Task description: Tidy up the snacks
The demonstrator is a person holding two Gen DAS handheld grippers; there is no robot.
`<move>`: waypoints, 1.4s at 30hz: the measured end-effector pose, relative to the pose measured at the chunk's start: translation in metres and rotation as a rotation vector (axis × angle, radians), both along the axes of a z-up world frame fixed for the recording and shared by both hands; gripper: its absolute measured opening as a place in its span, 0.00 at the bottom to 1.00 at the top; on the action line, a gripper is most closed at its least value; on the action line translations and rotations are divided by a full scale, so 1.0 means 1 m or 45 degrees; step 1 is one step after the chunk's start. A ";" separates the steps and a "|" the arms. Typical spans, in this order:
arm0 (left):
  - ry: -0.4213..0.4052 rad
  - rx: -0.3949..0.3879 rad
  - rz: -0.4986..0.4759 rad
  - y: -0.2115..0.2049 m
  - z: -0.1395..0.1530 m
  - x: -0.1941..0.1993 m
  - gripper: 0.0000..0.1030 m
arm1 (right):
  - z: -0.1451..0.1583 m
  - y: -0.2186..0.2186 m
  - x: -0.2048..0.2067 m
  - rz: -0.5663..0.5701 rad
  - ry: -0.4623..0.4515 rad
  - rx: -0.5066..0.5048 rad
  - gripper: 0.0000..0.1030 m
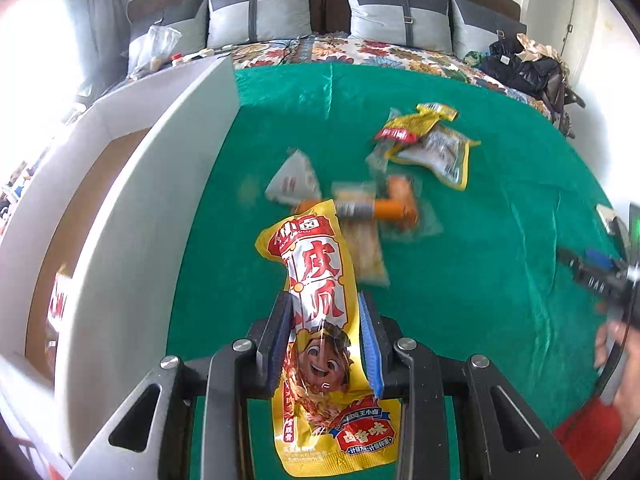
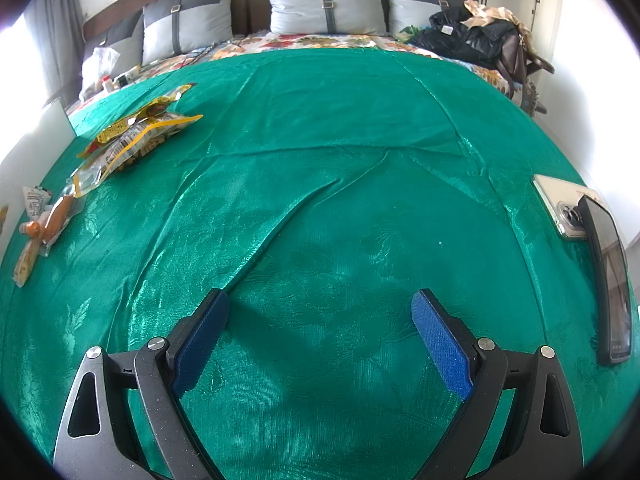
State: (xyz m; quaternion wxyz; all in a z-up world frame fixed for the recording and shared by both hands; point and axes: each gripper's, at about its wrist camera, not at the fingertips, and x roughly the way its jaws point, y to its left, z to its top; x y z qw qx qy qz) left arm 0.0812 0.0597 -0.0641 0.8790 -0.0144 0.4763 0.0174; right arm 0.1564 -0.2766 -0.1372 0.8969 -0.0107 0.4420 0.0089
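At the far left stands a white box (image 1: 120,184) with its flap raised, and inside it lies one red and yellow packet (image 1: 60,300), partly hidden. Just right of the box, the left gripper (image 1: 326,344) is clamped on a long yellow snack packet (image 1: 320,320) with a cartoon face, held above the green bedspread (image 1: 460,280). Beyond it lie a grey triangular packet (image 1: 294,180), two orange sausage packs (image 1: 396,204) and a pale packet, blurred. Farther back are two yellow-edged packets (image 1: 432,144), overlapping. The right gripper (image 2: 320,336) hangs wide open over bare bedspread, holding nothing. At the far right lie two phones (image 2: 560,208), touching.
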 end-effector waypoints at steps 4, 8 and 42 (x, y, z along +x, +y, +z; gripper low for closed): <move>0.031 0.016 0.044 0.007 -0.024 -0.018 0.31 | 0.000 0.000 0.000 -0.001 0.001 -0.001 0.92; 0.063 0.081 0.032 0.007 -0.045 -0.019 0.40 | 0.000 0.000 0.000 -0.002 0.002 -0.002 0.92; 0.095 0.004 0.088 0.034 -0.062 -0.030 1.00 | 0.000 0.000 0.000 -0.002 0.003 -0.002 0.92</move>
